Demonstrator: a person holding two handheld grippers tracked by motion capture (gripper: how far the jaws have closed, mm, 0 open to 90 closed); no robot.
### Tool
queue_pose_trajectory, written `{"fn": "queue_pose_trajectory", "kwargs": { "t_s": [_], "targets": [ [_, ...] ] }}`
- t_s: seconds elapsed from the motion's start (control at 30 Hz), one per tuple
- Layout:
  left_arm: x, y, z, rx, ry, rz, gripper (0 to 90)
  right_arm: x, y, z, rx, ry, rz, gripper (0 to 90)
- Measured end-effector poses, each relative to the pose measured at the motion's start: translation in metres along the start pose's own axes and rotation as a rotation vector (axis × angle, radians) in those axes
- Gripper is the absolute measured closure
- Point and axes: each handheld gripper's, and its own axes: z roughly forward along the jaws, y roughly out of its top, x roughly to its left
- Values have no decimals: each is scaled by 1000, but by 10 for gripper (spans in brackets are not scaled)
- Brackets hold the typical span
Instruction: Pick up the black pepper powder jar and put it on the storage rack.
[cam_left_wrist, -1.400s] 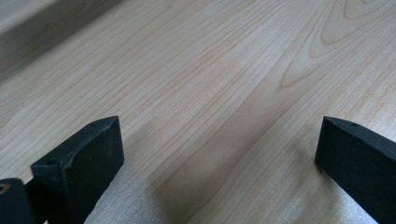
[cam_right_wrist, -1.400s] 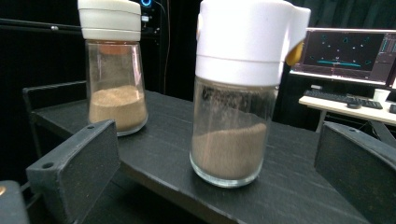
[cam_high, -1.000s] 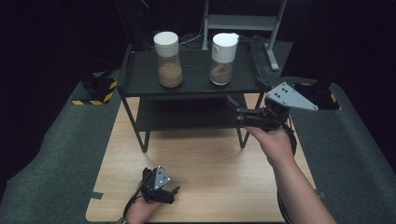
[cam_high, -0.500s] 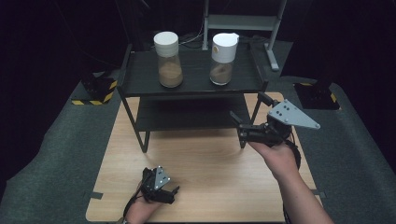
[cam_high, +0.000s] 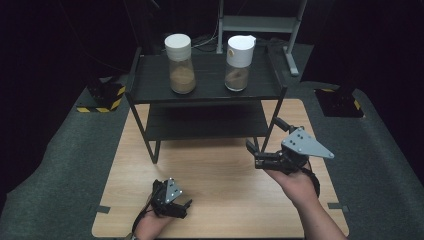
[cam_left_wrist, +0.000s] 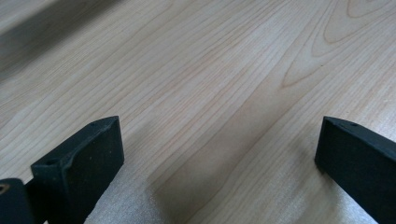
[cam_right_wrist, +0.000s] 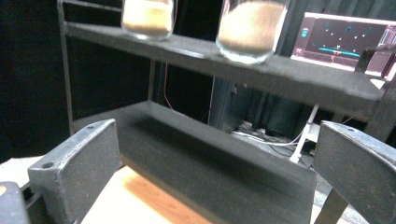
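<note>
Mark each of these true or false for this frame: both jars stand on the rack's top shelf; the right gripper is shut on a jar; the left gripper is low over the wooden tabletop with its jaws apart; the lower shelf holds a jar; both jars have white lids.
1. Both jars stand on the top shelf of the black rack. True: the left jar and the right jar stand there, apart.
2. The right gripper is shut on a jar. False: its jaws are apart and hold nothing, in front of the rack.
3. The left gripper is low over the wooden tabletop, jaws apart. True.
4. The lower shelf holds a jar. False: nothing stands on it.
5. Both jars have white lids. True.
</note>
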Motion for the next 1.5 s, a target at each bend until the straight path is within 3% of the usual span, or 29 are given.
{"fn": "queue_pose_trajectory", "kwargs": {
  "t_s": [0.23,0.43,0.67,1.03,1.5],
  "targets": [
    [-1,0,0,-1,3,2,15,8,-20,-5,30,-2,-20,0],
    [-2,-1,-1,-4,8,6,15,10,-44,-8,86,7,-35,0],
    [-4,-3,-2,-16,10,10,15,15,-80,-10,136,3,-35,0],
    [-3,-4,-3,-17,1,9,15,24,-121,-8,232,-15,-35,0],
    [-3,-3,-3,-14,3,13,15,29,-154,-3,360,-29,-31,0]
  ]
}}
